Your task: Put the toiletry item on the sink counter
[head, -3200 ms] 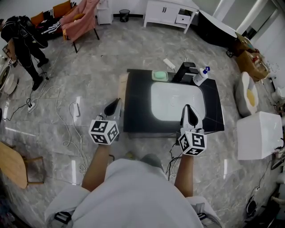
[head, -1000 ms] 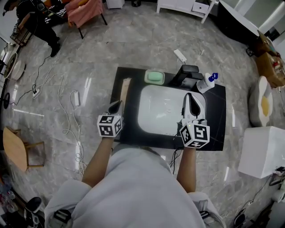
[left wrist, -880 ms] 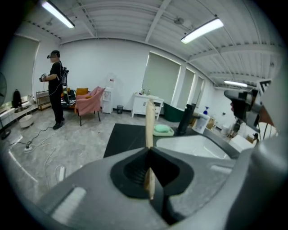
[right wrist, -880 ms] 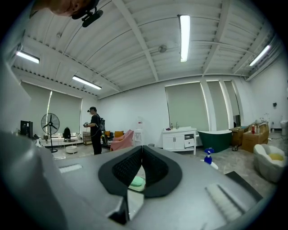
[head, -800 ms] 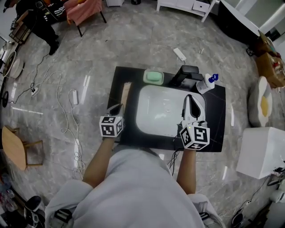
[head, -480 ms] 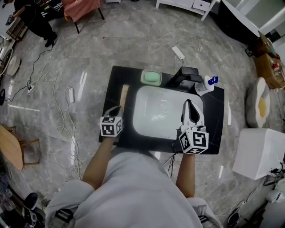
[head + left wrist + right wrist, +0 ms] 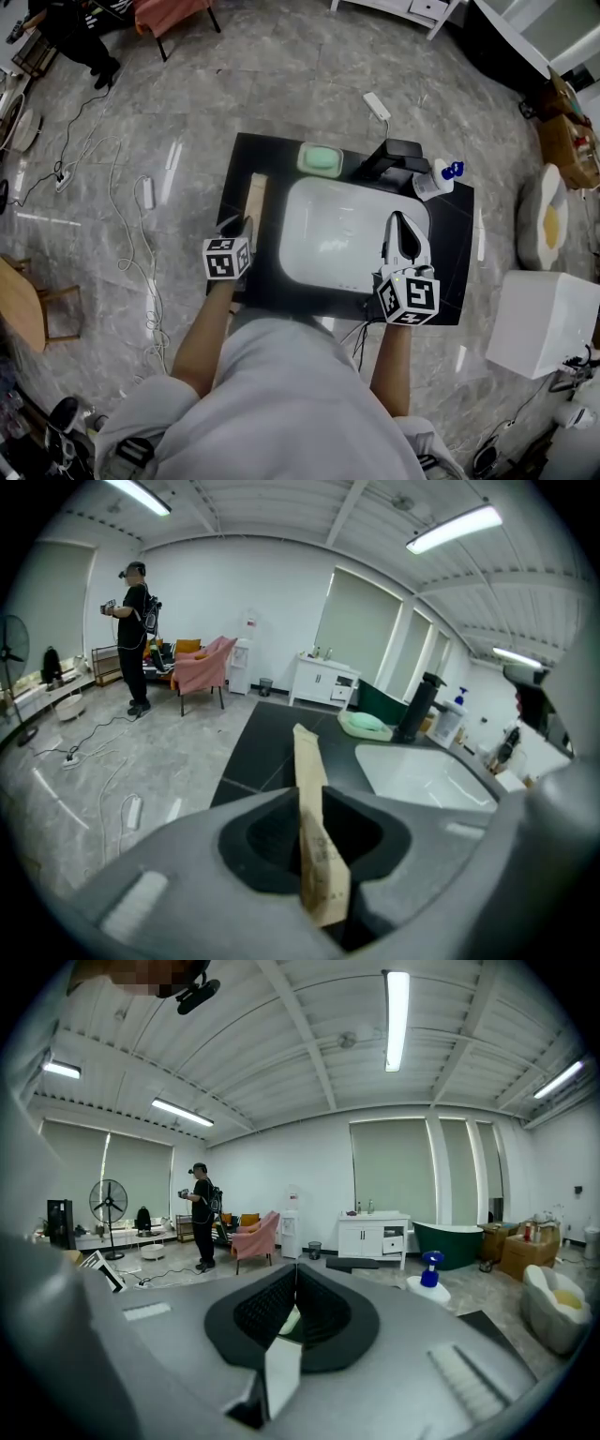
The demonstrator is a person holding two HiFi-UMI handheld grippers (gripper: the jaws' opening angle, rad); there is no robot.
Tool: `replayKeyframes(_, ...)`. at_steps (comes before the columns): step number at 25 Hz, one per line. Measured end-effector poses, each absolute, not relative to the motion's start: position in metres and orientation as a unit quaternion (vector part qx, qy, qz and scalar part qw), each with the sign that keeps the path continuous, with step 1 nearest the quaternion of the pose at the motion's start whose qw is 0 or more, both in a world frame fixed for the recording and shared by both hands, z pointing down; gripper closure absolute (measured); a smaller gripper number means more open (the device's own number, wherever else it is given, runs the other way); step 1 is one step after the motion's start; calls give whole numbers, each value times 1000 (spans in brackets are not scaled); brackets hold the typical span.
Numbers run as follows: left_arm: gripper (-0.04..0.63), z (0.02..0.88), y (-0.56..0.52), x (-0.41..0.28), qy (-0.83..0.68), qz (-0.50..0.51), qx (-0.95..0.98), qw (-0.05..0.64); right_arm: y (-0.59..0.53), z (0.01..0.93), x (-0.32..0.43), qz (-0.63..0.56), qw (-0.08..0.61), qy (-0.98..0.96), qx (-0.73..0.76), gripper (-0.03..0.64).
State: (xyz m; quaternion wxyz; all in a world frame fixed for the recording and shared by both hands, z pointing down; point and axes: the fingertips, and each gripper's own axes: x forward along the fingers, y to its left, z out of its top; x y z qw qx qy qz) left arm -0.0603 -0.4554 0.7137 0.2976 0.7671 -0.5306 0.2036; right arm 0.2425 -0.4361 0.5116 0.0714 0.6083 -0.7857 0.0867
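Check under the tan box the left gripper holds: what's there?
Black sink counter, the strip left of the basin. The left gripper, shut on the tan box, covers its near end. Touching or just above: cannot tell.

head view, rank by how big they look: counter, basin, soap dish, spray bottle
1. counter
2. basin
3. soap dish and spray bottle: look about alike, too close to rank

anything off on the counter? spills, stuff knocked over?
Nothing stands out. The tan box runs straight along the sink counter's left strip, clamped in the left gripper. Soap dish and spray bottle sit at the back by the faucet; no spill visible.
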Motion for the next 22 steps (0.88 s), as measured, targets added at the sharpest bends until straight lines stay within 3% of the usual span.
replayKeyframes(8,515,681,-454,-81,-542,178,772,278,-431,506,228,94,48,-795,597,614)
replayKeyframes(22,595,584,-459,-102,-563,107,792,212,-421,479,204,83,27,-802,591,614)
